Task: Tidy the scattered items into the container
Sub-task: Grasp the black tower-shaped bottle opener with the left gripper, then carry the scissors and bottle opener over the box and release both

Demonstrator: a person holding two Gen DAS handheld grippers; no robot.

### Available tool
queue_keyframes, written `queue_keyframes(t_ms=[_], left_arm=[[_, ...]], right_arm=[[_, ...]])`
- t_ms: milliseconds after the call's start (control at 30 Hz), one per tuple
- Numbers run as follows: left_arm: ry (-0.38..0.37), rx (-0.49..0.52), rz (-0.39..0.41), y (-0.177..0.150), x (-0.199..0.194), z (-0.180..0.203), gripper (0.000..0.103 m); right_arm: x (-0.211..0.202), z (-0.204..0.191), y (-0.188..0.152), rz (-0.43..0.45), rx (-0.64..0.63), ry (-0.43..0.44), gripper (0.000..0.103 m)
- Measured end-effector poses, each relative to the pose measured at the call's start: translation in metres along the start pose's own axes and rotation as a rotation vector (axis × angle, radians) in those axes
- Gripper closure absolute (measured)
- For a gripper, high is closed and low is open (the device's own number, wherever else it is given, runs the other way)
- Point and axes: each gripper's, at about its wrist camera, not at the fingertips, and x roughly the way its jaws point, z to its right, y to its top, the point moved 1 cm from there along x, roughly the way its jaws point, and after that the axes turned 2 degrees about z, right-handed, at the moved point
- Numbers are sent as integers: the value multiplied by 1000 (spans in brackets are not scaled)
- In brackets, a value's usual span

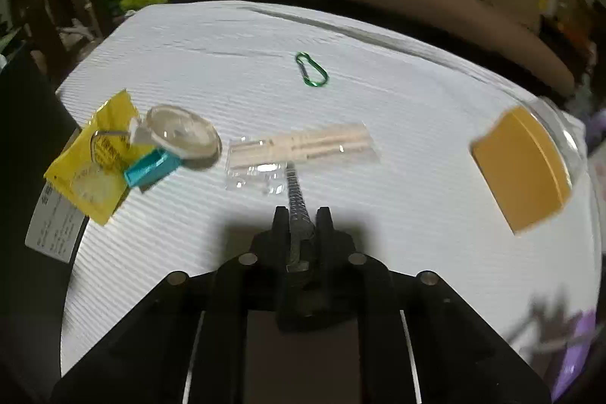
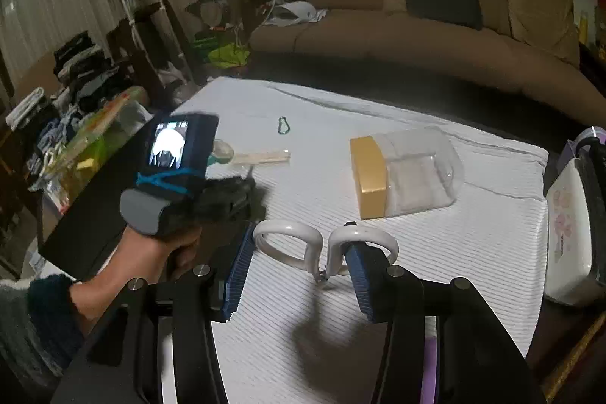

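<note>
My left gripper (image 1: 302, 214) is shut on a dark threaded metal bolt (image 1: 297, 199), held above the white cloth; the left gripper also shows in the right wrist view (image 2: 242, 194). Ahead lie a clear packet of wooden sticks (image 1: 303, 146), a green carabiner (image 1: 311, 69), and a magnifier (image 1: 183, 131) on a yellow packet (image 1: 94, 154) with a teal piece (image 1: 151, 169). The clear container with a yellow lid (image 2: 401, 173) lies on its side; it also shows in the left wrist view (image 1: 522, 169). My right gripper (image 2: 299, 252) stands wide around white-handled scissors (image 2: 322, 245); the right pad (image 2: 360, 264) passes through a loop.
A white ribbed cloth (image 2: 473, 245) covers the table. A black box (image 2: 87, 214) lies at the left edge. A white floral box (image 2: 568, 233) stands at the right edge. A brown sofa (image 2: 416, 36) is behind the table, clutter to the left.
</note>
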Motion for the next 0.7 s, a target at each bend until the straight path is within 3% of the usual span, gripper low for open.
queue_keyframes(t_ms=[167, 367, 700], left_arm=[[6, 82, 83, -15, -46, -8, 91], [0, 150, 229, -22, -131, -19, 92], [-107, 114, 391, -7, -263, -58, 94]], right_arm=[[-19, -8, 7, 28, 5, 6, 54], [-52, -25, 17, 88, 28, 33, 54], [-103, -86, 35, 146, 7, 89, 53]])
